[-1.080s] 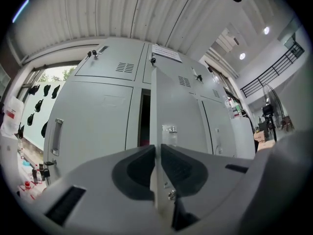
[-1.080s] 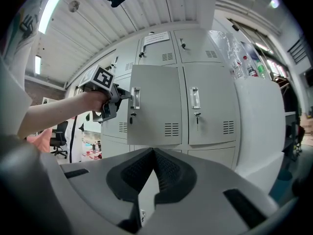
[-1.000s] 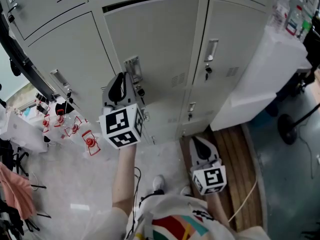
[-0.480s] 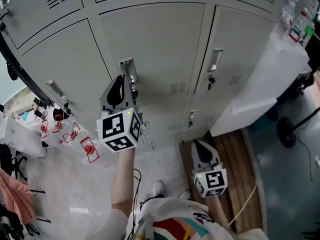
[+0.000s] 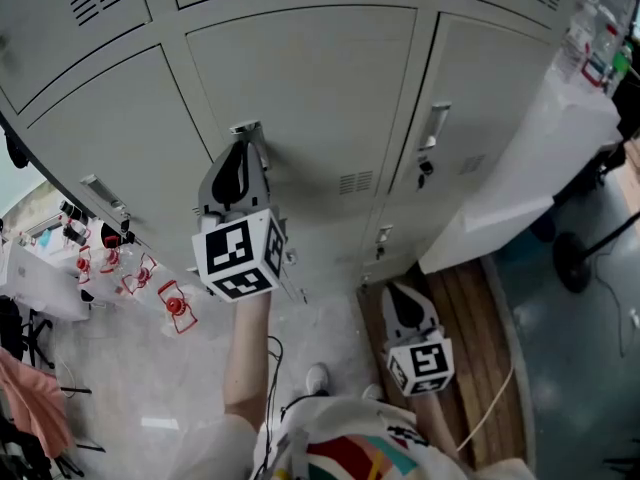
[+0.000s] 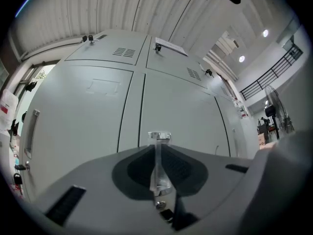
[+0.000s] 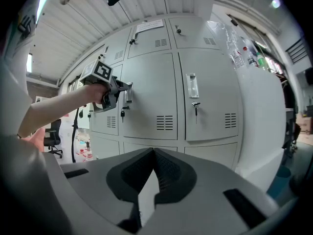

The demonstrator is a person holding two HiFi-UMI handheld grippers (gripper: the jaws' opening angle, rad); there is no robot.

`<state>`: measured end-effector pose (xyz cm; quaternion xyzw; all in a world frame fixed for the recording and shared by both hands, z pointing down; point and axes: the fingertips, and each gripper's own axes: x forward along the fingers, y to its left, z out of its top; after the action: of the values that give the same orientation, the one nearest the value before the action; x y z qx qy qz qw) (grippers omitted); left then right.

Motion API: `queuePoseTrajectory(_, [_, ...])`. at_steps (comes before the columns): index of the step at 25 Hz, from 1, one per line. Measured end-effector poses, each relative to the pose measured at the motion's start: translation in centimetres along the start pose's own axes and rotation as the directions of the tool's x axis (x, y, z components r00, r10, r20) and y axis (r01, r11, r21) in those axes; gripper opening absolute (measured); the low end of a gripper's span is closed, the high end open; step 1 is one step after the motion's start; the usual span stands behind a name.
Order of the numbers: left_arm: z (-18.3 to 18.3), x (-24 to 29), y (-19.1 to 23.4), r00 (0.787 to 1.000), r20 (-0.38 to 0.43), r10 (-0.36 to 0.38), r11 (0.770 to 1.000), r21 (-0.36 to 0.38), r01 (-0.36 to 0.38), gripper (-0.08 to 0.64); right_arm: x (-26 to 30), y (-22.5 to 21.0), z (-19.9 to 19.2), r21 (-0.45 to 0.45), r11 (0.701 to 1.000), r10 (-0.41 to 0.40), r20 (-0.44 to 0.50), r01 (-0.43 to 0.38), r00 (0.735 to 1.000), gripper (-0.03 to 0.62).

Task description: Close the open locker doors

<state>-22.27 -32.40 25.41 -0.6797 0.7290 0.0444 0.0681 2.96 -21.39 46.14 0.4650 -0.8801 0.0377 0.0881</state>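
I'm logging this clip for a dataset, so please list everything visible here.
lockers: one bank, pale grey, straight ahead
door handle: one, silver, middle door
second handle: one, silver, next door to the right
key: one, dark, below that second handle
white block: one, white, right of lockers
bottles: several, clear, on white block
small items: several, red and white, floor at left
wooden boards: a few, brown, floor at right
left gripper: one, grey, shut on door handle
right gripper: one, grey, held low, jaws together, empty
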Motion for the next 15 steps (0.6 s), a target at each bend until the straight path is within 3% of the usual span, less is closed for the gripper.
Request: queuePoseTrajectory(15, [-0.3, 0.7, 0.6, 1.0, 0.022, -0.02, 1.0, 0.007, 0.02, 0.028, 1.6, 0.6, 0.0, 0.003, 1.0, -0.013, -0.003, 0.013, 1.0, 0.006])
